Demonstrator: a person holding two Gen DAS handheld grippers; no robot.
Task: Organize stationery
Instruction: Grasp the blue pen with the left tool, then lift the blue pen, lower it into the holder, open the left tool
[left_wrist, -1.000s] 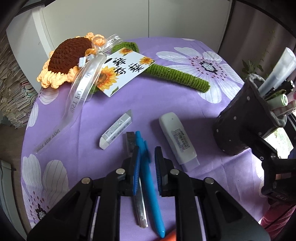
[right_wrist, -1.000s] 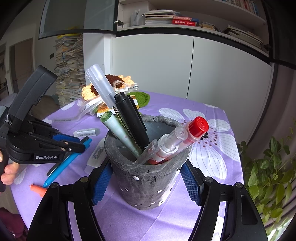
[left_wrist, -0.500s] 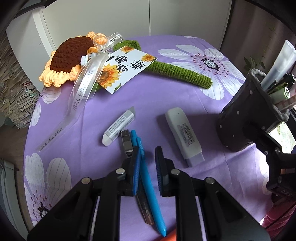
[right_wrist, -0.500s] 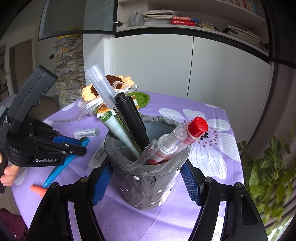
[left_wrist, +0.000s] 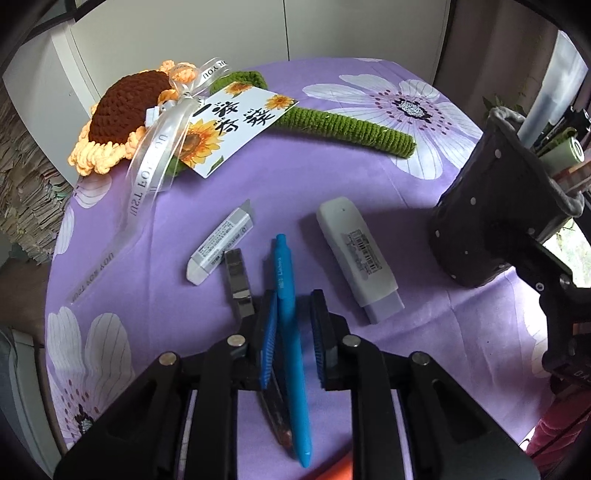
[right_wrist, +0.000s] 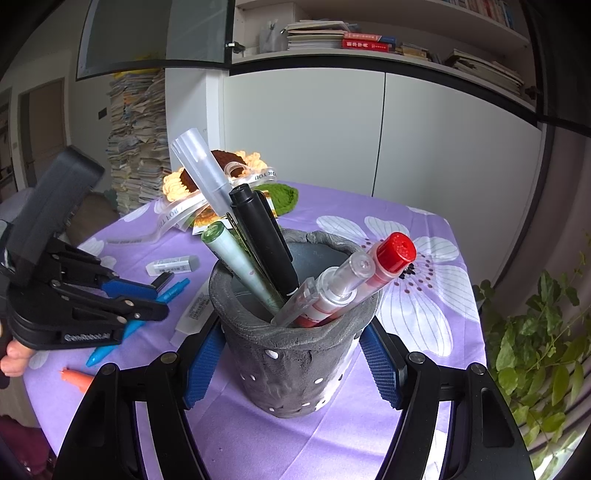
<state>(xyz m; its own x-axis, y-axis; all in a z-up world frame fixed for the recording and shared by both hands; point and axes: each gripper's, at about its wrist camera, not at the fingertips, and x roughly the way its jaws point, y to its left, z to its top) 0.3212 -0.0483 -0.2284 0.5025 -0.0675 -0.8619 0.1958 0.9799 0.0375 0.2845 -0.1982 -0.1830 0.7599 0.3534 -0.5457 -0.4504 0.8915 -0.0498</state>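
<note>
Left wrist view shows the left gripper hanging over a blue pen that lies on the purple tablecloth, its jaws spread to either side of the barrel with a gap on the right. An eraser and a white stick lie beside it. The right gripper has its pads pressed against a grey pen cup full of pens.
</note>
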